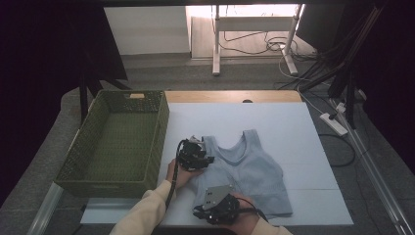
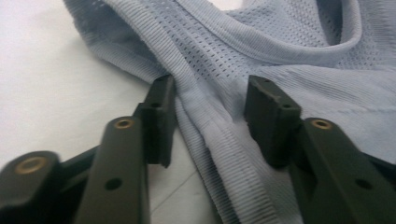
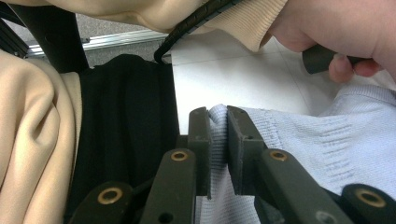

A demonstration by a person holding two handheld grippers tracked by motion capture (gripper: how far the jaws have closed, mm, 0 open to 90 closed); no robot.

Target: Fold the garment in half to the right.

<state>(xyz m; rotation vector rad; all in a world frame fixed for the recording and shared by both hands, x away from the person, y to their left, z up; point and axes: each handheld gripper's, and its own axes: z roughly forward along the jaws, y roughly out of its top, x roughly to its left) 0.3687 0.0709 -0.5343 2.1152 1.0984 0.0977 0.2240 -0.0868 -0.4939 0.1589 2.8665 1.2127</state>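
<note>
High view: left claw [image 1: 208, 157] gapes wide over the blue top's [image 1: 254, 171] left strap; right claw [image 3: 218, 140] pinches its near hem; no legible writing

A lab or recording room is suggested: a white-covered wooden tabletop [image 1: 274, 122] is set on grey carpet [image 1: 195, 76], with loose black cables [image 1: 254, 46], a white power strip [image 1: 333, 124] and dark curtains [image 1: 39, 58] around.

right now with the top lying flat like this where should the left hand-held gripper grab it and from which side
Probably the ribbed shoulder strap of the light blue tank top, coming in from the basket side. The left hand-held gripper already straddles that strap with jaws open; its thick raised band gives more bite than the flat mesh body. The right hand-held gripper is already shut on the hem corner.
</note>
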